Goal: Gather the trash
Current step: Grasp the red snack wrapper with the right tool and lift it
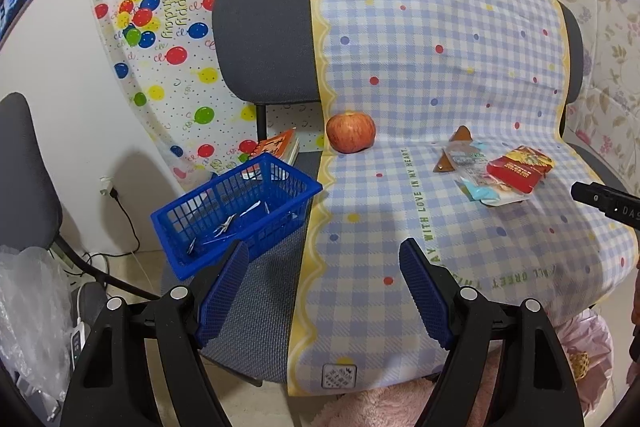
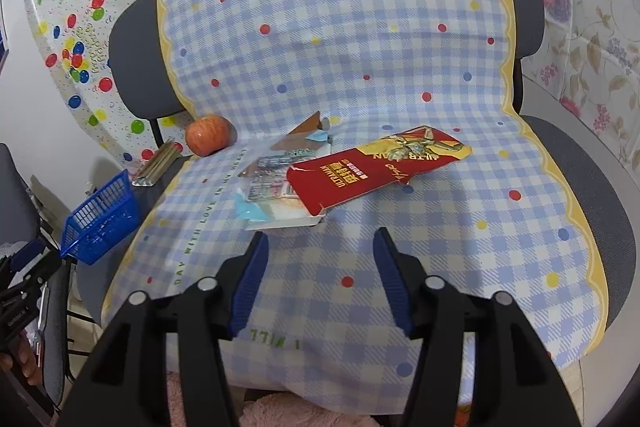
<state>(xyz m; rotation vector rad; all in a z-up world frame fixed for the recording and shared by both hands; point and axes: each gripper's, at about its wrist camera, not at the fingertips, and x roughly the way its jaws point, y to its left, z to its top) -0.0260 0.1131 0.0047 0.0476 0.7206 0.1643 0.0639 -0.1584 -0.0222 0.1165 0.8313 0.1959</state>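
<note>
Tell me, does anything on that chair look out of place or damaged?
Yes. The red wrapper lies torn open on a loose pile of packets on the checked cloth. A whole apple sits among this litter, and the blue basket sits tilted at the seat's edge.

Grey chair seat (image 1: 256, 327) under a checked cloth (image 1: 440, 227): apple (image 1: 351, 131) at back, red packet (image 2: 372, 171) atop wrappers (image 2: 272, 187), blue basket (image 1: 236, 215) on left edge, probably a booklet (image 1: 280, 147) behind.

Blue basket (image 1: 236, 211), red apple (image 1: 351, 131), blue-checked cloth (image 1: 440, 67).
</note>
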